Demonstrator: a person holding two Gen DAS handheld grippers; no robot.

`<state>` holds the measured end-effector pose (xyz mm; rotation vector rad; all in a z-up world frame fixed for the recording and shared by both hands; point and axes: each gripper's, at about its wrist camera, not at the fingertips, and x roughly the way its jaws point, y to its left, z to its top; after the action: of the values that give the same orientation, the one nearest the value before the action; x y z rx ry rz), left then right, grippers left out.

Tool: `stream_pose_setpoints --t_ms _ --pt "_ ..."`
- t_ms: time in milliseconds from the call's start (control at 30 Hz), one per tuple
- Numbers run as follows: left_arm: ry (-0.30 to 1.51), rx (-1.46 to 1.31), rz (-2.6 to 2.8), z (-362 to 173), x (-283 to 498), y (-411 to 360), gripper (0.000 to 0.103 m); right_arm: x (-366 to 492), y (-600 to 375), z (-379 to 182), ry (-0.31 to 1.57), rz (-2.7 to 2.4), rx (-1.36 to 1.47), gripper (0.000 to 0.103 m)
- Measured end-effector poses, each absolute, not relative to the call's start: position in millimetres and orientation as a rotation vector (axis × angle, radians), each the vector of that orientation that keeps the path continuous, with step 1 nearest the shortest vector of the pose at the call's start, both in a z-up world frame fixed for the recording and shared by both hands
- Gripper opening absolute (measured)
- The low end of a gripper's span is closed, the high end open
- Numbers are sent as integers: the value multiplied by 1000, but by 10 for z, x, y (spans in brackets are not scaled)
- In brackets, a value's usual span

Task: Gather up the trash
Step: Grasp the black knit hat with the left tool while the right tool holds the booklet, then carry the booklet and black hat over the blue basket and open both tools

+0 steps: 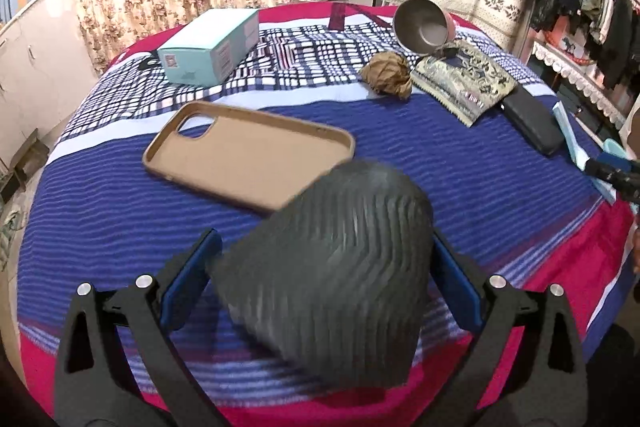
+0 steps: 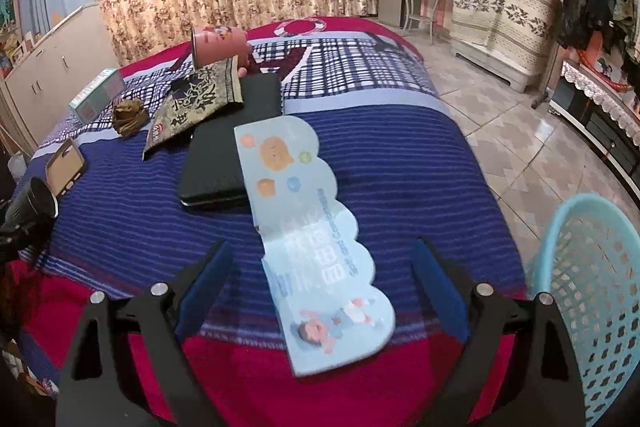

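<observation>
My left gripper (image 1: 324, 259) is shut on a dark ribbed cup (image 1: 332, 267), held tilted above the bed; the cup also shows at the left edge of the right wrist view (image 2: 34, 205). My right gripper (image 2: 322, 263) is open, its fingers on either side of a light blue printed card (image 2: 308, 227) lying on the blanket. A crumpled brown paper ball (image 1: 388, 73) (image 2: 128, 117) lies further back. A gold-and-black snack wrapper (image 1: 460, 79) (image 2: 196, 99) lies beside it. A turquoise mesh basket (image 2: 592, 307) stands by the bed at right.
On the striped blanket (image 1: 460, 163) lie a tan phone case (image 1: 248, 155), a teal box (image 1: 208, 47), a black wallet (image 2: 228, 155) and a tipped pink metal cup (image 1: 424, 25). Tiled floor (image 2: 500, 131), a clothes rack and cabinets lie to the right.
</observation>
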<state>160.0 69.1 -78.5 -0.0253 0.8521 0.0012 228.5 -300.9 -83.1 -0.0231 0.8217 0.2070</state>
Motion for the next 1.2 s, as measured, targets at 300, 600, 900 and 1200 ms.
stream_pose_setpoints --t_ms 300,600,900,1200 --pt "838 52 -3 -772 1591 544 96 2313 -2875 -867 819 219 -105 57" --pt "781 111 18 -636 1568 370 95 1997 -3096 -537 729 147 -98 56" --pt "707 69 -38 -315 1748 -65 95 1653 -3975 -153 641 -49 -8 56" --pt "630 58 -190 6 2014 -1036 95 1371 -4993 -104 618 -260 138 57"
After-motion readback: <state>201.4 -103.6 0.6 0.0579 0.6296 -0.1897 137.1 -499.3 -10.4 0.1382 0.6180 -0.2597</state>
